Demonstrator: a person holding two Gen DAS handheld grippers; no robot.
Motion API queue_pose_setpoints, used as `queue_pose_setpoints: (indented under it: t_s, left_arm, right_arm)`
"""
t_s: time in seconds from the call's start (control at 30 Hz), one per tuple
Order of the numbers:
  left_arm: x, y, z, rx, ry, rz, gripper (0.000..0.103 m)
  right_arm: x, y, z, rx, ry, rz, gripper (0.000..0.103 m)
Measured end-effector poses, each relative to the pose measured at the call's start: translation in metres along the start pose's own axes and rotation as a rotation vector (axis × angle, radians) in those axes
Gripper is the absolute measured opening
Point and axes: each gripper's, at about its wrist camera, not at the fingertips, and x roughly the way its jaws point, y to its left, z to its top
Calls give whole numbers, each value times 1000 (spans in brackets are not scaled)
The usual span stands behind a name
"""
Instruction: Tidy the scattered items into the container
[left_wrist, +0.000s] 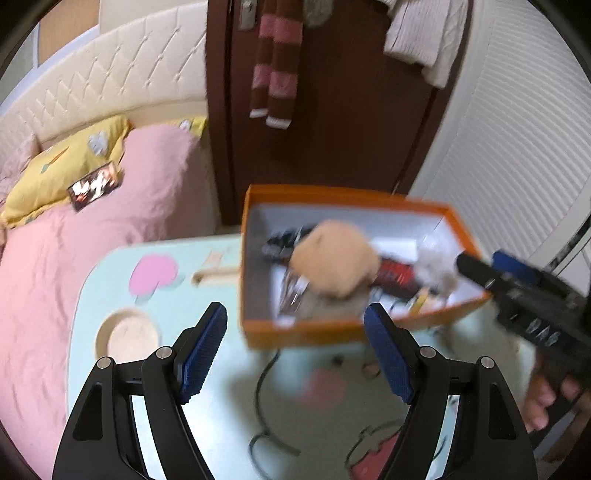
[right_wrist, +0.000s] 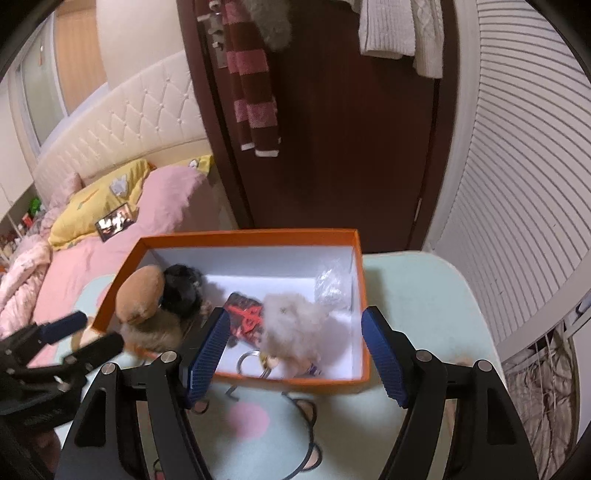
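- We are hovering both tongs, left (left_wrist: 295, 350) and right (right_wrist: 293, 354), jaws apart and empty, before the box (right_wrist: 291, 378).
- Seemingly finishing; we are checking the tabletop (right_wrist: 424, 295) for strays.

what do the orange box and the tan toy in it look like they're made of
Orange box: probably cardboard, matte orange outside and white inside, judging by its thin, straight walls and sharp folded corners. Tan toy: plush fabric, apparently soft and stuffed, with a rounded shape and fuzzy outline.

A home bedroom: a bed (right_wrist: 110, 258) with pink bedding, a yellow pillow (right_wrist: 96, 206) and tufted headboard (right_wrist: 122, 122), and what look like knitted clothes (right_wrist: 399, 29) hanging on a dark wooden door (right_wrist: 351, 147)
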Motion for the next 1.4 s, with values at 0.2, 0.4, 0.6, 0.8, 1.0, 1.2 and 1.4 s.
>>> queue_pose_setpoints:
  t_s: [0.2,0.4,0.6,0.8,1.0,1.2,1.4]
  left_arm:
    - [-8,-3,-19,-11,2,-17,77]
    - [-2,-12,-38,-7,7,12,77]
    - [21,-13,-54,-9,46,44,77]
    - [35,-12,-62,8,44,111,79]
    - [41,-7,-60,-24,53,134,94]
    - [38,-2,-55,-57,69,160,103]
    - [34,-4,-53,-56,69,160,103]
  right_arm:
    - [-12,13,-17,-41,37,-6,73]
    - [-10,20,-43,-60,86,-12,73]
    - [8,17,-64,-68,136,-48,73]
    - [25,13,-76,-67,171,-73,73]
    - [30,10,-81,-42,124,-102,97]
    - [34,11,-78,-45,134,-101,103]
    - [35,10,-77,-48,134,-96,103]
